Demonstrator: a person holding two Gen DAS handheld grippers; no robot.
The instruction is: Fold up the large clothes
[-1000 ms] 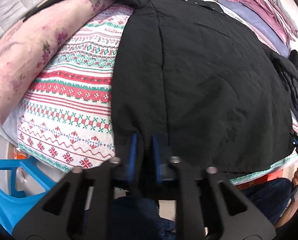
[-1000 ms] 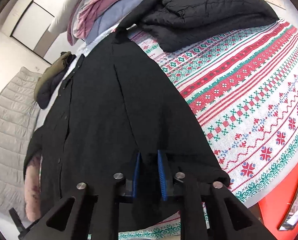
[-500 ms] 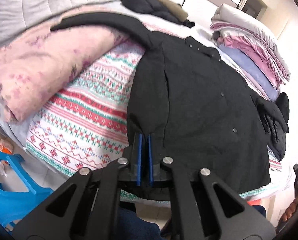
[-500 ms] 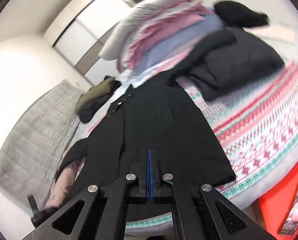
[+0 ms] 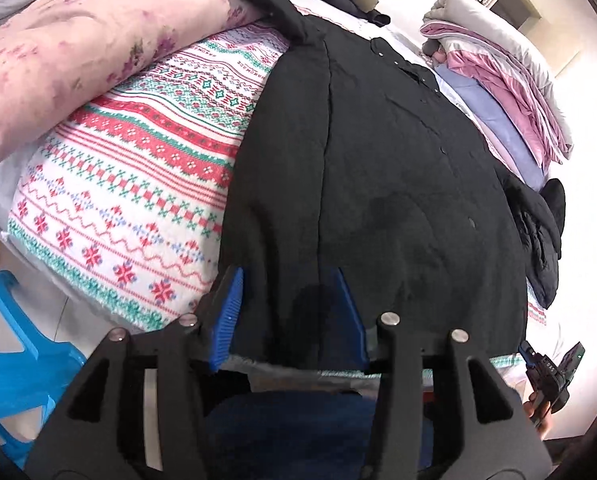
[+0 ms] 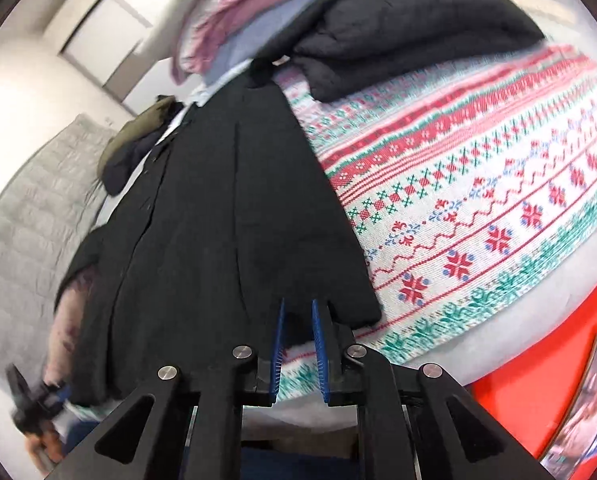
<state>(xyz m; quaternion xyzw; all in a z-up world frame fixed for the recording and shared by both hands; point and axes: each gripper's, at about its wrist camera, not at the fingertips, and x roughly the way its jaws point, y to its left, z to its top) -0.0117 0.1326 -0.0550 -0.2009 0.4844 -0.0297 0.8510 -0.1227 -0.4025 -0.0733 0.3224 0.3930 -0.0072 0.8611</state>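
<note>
- Your left gripper (image 5: 288, 312) is spread wide, straddling the hem of the black coat (image 5: 378, 168) without pinching it.
- Your right gripper (image 6: 298, 344) is narrowly parted, holding nothing.
- The coat lies flat on the patterned blanket (image 6: 478, 200).

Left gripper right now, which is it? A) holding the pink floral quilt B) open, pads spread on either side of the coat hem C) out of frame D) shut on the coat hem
B: the left gripper has its blue pads wide apart, with the black coat hem lying between them ungripped on the patterned blanket.
</note>
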